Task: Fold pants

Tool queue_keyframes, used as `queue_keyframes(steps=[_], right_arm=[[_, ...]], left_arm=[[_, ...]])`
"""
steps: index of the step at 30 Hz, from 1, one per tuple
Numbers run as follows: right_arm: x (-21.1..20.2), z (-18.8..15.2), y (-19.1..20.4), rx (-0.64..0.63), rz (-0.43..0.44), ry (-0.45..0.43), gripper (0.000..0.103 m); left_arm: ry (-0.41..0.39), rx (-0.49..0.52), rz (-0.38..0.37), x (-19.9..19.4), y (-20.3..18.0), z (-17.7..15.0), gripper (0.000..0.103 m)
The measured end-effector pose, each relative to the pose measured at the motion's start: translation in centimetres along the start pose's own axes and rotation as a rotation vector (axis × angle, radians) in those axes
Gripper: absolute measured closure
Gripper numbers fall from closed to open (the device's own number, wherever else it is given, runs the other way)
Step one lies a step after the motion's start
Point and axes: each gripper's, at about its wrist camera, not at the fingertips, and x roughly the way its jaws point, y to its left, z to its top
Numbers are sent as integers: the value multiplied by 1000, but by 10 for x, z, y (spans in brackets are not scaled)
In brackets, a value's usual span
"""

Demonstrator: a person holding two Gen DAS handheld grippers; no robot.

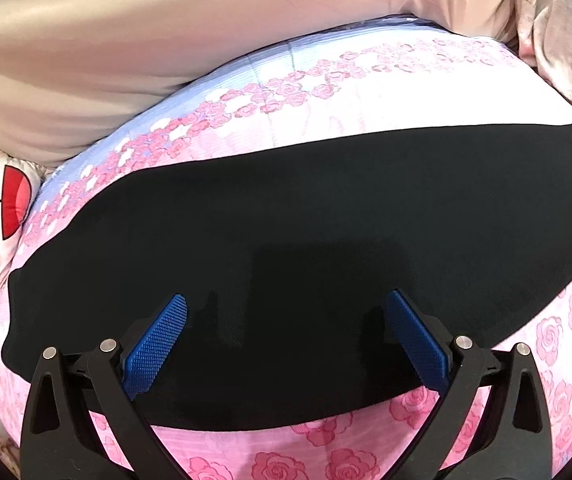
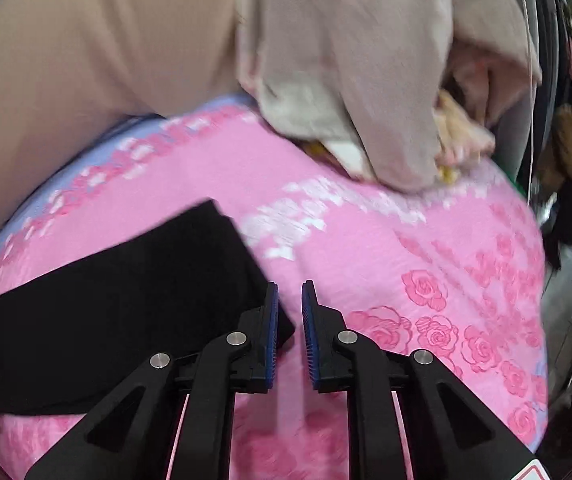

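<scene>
1. Black, smooth-knit pants lie flat as one long band across the pink rose-printed bedspread, already narrowed so the legs seem stacked; one squared end shows in the right wrist view, pointing toward the bedspread's far side.
2. Left gripper hovers over the middle of the band near its close edge, its blue textured pads spread wide apart and holding nothing.
3. Right gripper sits just off the squared end of the pants, over bare bedspread; its pads are nearly together with a narrow gap showing, and no cloth is between them. This view is blurred, so whether a pad brushes the fabric edge I cannot tell.
4. Judged from the layout, the lengthwise fold looks done and the crosswise fold is what remains.
5. Risks from here: the right gripper is beside the end rather than on it, so closing where it is would catch bedspread or nothing. A pinch that takes only the top layer would let the lower leg drag behind and skew the fold. The soft, puffy bedspread may bunch up with the cloth.
6. Farther out, a beige satin quilt is heaped along the bedspread's far edge, with a crumpled grey-beige garment at the far right corner, well apart from the pants.
</scene>
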Motion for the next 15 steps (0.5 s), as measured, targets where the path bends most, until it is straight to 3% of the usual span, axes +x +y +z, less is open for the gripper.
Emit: queue_keyframes(steps=[1, 3, 9, 11, 14, 15], right_arm=[[-8, -2, 17, -30, 36, -5, 77], [-13, -5, 47, -68, 121, 5, 45], [-9, -27, 164, -262, 319, 54, 45], [-5, -33, 199, -304, 375, 74, 49], [3, -37, 238, -364, 443, 113, 68], [4, -38, 248, -377, 465, 127, 69]], left_arm=[[-2, 0, -2, 0, 0, 0, 5], [-1, 7, -5, 0, -3, 0, 5], [-15, -1, -13, -5, 1, -2, 5], [-18, -6, -13, -8, 5, -5, 5], [-14, -27, -17, -8, 18, -9, 5], [-11, -34, -20, -8, 20, -11, 5]])
